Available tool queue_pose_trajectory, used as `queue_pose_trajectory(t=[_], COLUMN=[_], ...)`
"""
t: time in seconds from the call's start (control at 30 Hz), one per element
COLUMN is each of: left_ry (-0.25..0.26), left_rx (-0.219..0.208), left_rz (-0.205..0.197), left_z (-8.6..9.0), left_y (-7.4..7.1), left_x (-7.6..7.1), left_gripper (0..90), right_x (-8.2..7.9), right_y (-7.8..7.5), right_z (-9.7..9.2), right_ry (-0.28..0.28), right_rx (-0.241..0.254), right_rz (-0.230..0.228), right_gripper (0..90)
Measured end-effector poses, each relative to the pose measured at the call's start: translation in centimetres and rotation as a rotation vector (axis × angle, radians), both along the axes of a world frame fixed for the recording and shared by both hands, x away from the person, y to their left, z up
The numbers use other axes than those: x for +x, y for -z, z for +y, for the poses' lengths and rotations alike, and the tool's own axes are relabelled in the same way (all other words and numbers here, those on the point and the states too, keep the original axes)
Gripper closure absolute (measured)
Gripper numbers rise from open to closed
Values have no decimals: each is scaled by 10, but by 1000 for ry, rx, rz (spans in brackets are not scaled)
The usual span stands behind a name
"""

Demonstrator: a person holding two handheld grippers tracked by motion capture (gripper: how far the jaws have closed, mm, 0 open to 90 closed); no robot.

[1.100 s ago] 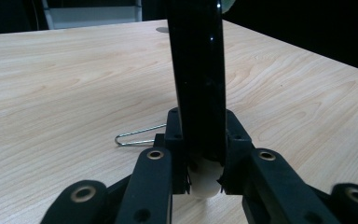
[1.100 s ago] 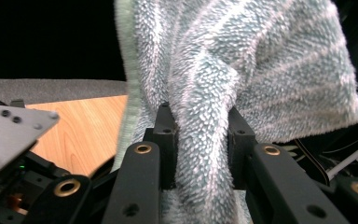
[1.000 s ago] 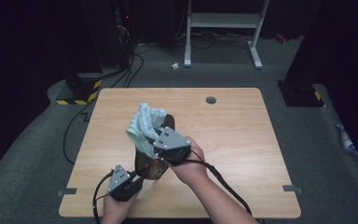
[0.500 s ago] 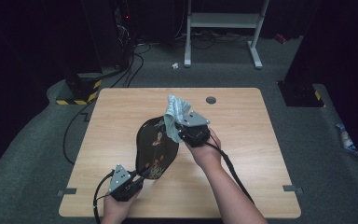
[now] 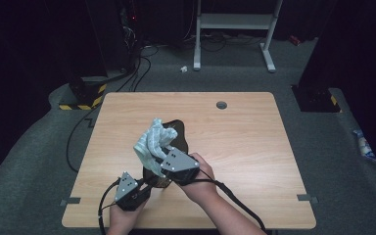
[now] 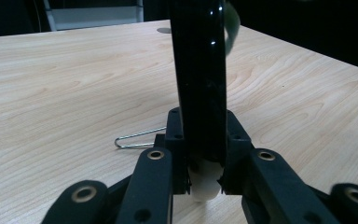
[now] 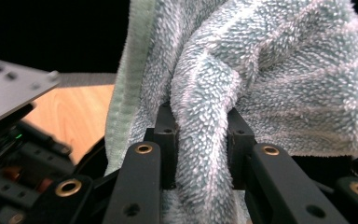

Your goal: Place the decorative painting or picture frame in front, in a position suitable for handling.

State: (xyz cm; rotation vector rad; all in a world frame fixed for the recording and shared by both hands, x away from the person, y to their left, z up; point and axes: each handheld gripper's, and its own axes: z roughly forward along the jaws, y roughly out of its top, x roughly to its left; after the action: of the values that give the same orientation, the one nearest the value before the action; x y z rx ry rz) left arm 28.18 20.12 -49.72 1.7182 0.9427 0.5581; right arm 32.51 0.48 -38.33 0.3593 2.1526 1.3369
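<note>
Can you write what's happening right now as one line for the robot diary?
left gripper: shut on black guitar-shaped board | right gripper: shut on towel | towel over board | table: paper clip

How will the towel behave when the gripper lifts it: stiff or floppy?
Probably floppy: the towel folds and bunches where the right gripper pinches it. Likely light, since it hangs in loose folds above the table. Its fluffy pile should resist slipping.

Light wooden desk (image 5: 254, 147) with round cable hole (image 5: 221, 105) near far edge. Wire clip (image 6: 137, 137) lies on it. White stand (image 5: 235, 22) beyond.
</note>
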Motion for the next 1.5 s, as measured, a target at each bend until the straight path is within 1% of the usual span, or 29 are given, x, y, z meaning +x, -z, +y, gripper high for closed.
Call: queue_pose_trajectory(t=[0.03,0.07,0.13,0.3,0.4,0.5,0.57,0.6,0.63,0.7,0.77,0.9,1.0,1.1,1.13,1.2,1.27,1.33,1.43,1.5], left_ry=[1,2,4,4,5,8,8,8,8,8,6,0,0,2,3,3,6,5,10,9], left_rx=[-1,-4,-4,-11,0,1,-4,-3,-5,-8,-4,13,14,18,20,18,21,15,14,19], left_rz=[0,-3,-3,-1,-4,-7,-6,-6,-7,-4,-3,0,3,0,-1,1,-1,1,1,-3], left_z=[0,1,1,2,2,2,2,2,2,2,0,-2,-2,-2,-2,-2,-2,-2,-1,-1], left_y=[0,0,-1,-1,-1,-2,-1,-1,-1,0,0,-1,-1,-1,-1,-2,-2,-2,-2,-2], left_x=[0,1,1,1,0,1,1,1,1,2,1,0,0,1,1,0,1,1,2,2], left_gripper=[774,774,774,773,772,770,771,770,771,772,773,771,770,771,771,770,770,770,770,769], right_x=[0,2,10,42,61,73,78,79,79,75,67,42,23,9,5,-1,-2,3,23,38], right_y=[1,2,3,9,14,20,24,25,26,25,23,19,16,12,11,10,10,12,15,18], right_z=[0,-2,-6,-24,-34,-41,-44,-46,-46,-44,-42,-29,-16,-8,-6,-3,-4,-7,-17,-25], right_ry=[-1,-1,18,114,177,222,241,246,248,250,230,153,93,40,19,-7,-9,3,53,101], right_rx=[-3,-1,6,4,-5,-17,-21,-18,-16,-25,-24,-29,-27,-8,-9,-12,-13,-9,3,2], right_rz=[-4,2,19,58,72,86,88,99,107,100,95,54,25,13,8,6,-2,1,39,60], right_gripper=[722,722,722,722,722,721,720,720,720,720,720,719,719,719,719,719,719,719,720,720])
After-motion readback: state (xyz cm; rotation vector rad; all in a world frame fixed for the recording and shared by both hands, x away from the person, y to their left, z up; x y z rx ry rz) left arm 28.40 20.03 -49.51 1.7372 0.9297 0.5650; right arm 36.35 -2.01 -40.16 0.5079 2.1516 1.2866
